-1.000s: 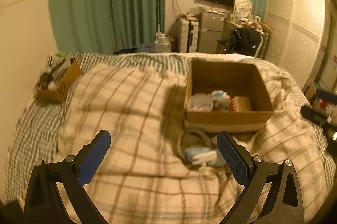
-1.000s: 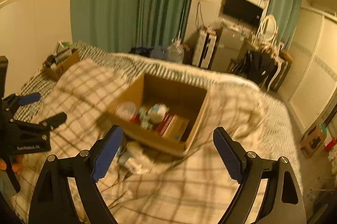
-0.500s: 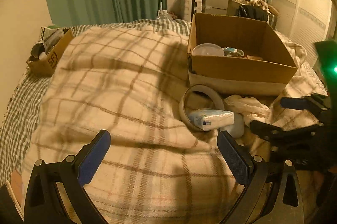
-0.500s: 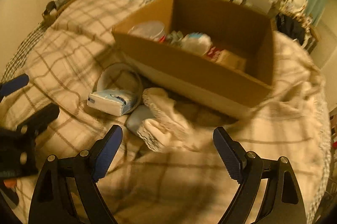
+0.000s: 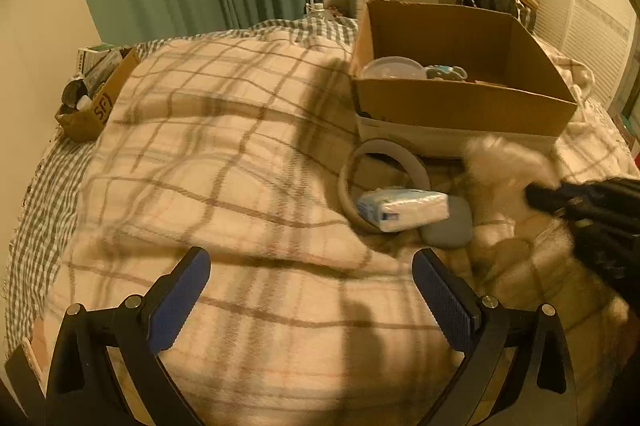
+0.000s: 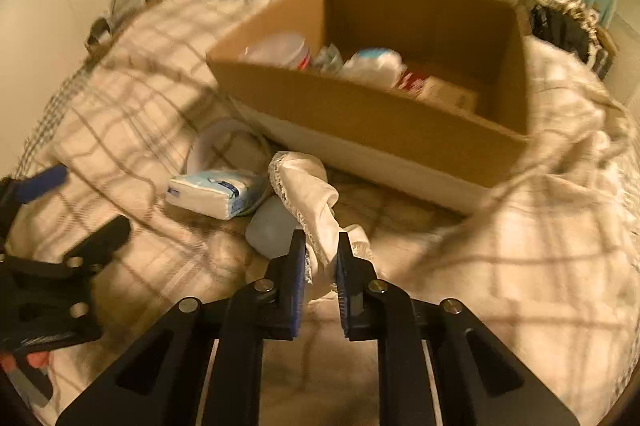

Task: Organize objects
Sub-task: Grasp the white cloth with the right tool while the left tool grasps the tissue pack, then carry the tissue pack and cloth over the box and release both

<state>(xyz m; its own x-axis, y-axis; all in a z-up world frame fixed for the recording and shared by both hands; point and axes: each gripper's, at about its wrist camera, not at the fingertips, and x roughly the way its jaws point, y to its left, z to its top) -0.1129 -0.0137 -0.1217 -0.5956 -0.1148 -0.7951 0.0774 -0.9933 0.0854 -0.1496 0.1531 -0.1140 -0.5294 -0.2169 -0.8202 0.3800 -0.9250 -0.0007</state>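
Note:
My right gripper (image 6: 319,258) is shut on a white lace-edged cloth (image 6: 308,189) just in front of the open cardboard box (image 6: 360,109), which holds a plastic tub, packets and a small carton. Beside the cloth lie a tissue pack (image 6: 212,191), a grey soap-like block (image 6: 268,226) and a tape ring (image 6: 228,141). My left gripper (image 5: 310,286) is open and empty over the plaid blanket, short of the tissue pack (image 5: 402,207), tape ring (image 5: 384,153) and box (image 5: 460,105). The right gripper (image 5: 548,195) shows blurred at the cloth (image 5: 504,161).
The plaid blanket (image 5: 220,145) covers a bed. A small cardboard box (image 5: 94,97) of bottles sits at the far left bed edge by the wall. Green curtains, a fridge, a TV and a dresser stand beyond the bed.
My right gripper has moved down to the cloth and closed on it. My left gripper has stayed open and shifted slightly closer over the blanket.

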